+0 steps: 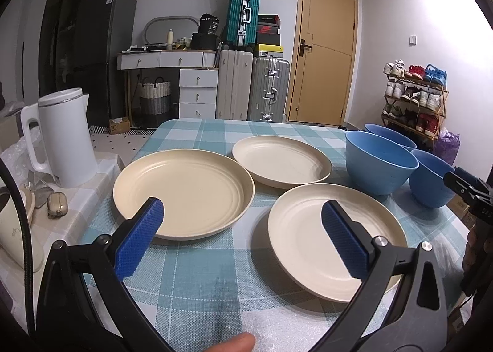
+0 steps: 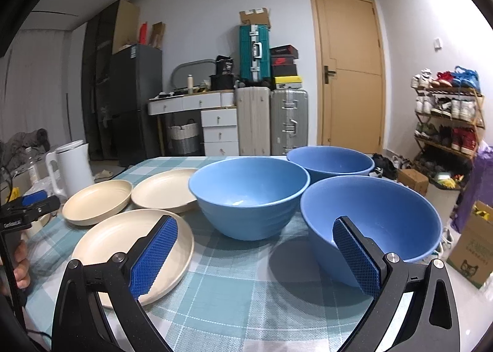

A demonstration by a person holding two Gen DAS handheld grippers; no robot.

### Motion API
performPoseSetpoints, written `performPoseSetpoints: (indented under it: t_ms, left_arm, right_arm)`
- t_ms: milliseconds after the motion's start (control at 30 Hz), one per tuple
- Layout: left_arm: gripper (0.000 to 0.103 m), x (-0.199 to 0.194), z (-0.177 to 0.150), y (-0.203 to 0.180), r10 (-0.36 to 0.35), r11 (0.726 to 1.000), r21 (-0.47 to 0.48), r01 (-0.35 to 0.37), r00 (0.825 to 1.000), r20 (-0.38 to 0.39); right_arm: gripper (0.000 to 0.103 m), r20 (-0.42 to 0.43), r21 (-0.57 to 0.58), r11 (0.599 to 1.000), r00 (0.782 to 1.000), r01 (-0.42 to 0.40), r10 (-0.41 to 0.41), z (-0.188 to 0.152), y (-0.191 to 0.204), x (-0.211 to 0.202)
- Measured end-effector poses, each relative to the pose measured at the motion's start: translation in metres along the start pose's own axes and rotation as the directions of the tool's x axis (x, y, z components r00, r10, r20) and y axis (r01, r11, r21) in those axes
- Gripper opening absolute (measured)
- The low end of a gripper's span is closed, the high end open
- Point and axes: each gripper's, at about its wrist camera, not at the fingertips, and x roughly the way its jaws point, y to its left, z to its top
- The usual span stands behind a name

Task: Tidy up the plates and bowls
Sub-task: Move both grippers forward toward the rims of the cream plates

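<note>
Three cream plates lie on the checked tablecloth: a left plate (image 1: 181,192), a far plate (image 1: 280,161) and a near right plate (image 1: 326,241). Three blue bowls stand to their right: a middle bowl (image 2: 246,195), a far bowl (image 2: 331,162) and a near bowl (image 2: 379,222). My left gripper (image 1: 242,213) hovers open over the cloth between the left and near right plates, holding nothing. My right gripper (image 2: 255,228) is open too, empty, with its right finger in front of the near bowl and its left finger over the near plate (image 2: 123,247).
A white kettle (image 1: 61,136) and a small case (image 1: 57,208) sit on a side surface left of the table (image 1: 197,278). Suitcases, drawers and a door stand behind. A shoe rack (image 1: 416,96) and a cardboard box (image 2: 471,250) are at the right.
</note>
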Motion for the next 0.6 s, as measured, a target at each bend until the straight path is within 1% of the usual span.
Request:
performPoseSetpoints:
  t_ms: [100,267,367,433,500,600]
  left_arm:
    - [0.102,0.000,0.002,0.002,0.001,1.000,-0.010,-0.001,1.000,-0.012]
    - [0.102,-0.008,0.012,0.004,0.020,1.000,-0.013,-0.020,1.000,0.005]
    - [0.102,-0.016,0.022,0.009,0.041,0.999,-0.034,-0.041,0.999,0.004]
    - [0.102,-0.021,0.029,0.012,0.056,0.998,-0.039,-0.056,0.998,-0.002]
    - [0.102,-0.024,0.037,0.014,0.094,0.995,-0.037,-0.095,0.995,-0.018]
    - [0.102,-0.031,0.046,0.020,0.117,0.992,-0.043,-0.118,0.993,-0.026]
  right_arm:
    - [0.103,-0.001,-0.001,1.000,1.000,-0.007,0.007,0.004,0.003,-0.001]
    - [0.103,-0.006,-0.017,1.000,1.000,-0.025,0.025,0.014,0.011,-0.004]
    - [0.103,-0.021,-0.027,0.999,0.999,-0.030,0.030,0.024,0.019,-0.004]
    - [0.103,-0.042,-0.027,0.999,0.998,-0.047,0.046,0.029,0.023,-0.004]
    - [0.103,-0.056,-0.022,0.998,0.997,-0.058,0.057,0.034,0.029,-0.004]
    - [0.103,-0.075,-0.017,0.996,0.994,-0.082,0.080,0.044,0.040,-0.004]
